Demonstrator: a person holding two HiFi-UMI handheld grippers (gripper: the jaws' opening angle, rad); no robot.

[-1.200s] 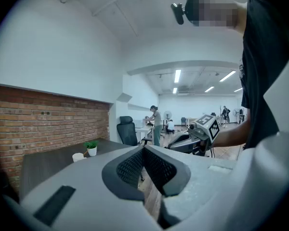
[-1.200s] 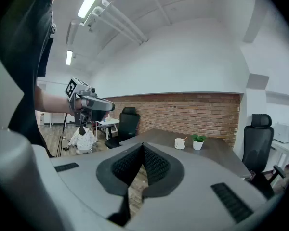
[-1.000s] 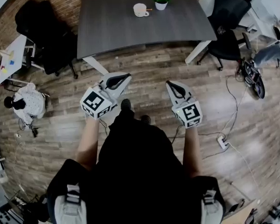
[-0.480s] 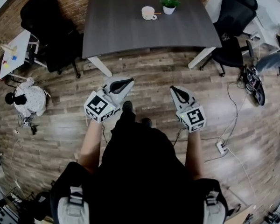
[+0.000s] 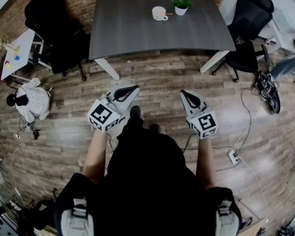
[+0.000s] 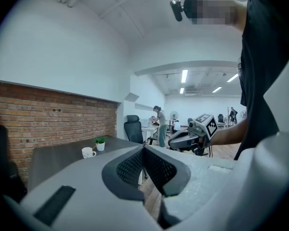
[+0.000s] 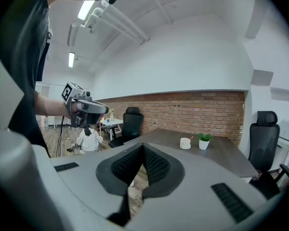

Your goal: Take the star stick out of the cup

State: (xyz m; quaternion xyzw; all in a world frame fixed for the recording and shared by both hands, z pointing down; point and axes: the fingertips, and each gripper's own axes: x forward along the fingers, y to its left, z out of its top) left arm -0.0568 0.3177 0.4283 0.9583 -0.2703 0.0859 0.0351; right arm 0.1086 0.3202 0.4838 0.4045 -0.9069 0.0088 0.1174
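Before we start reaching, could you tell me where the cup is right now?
In the head view the cup stands near the far edge of the dark table, just left of the potted plant.

Open wooden floor (image 5: 157, 77) lies between the left hand-held gripper (image 5: 134, 88), the right hand-held gripper (image 5: 184, 92) and the near edge of the desk (image 5: 132, 33). The desk top in front of the cup (image 5: 159, 13) is bare, so the cup can be reached from the near side and the left, while a potted plant (image 5: 181, 5) stands just beside it on the right. A black left chair (image 5: 54, 31) and a black right chair (image 5: 248, 26) crowd the desk's ends.
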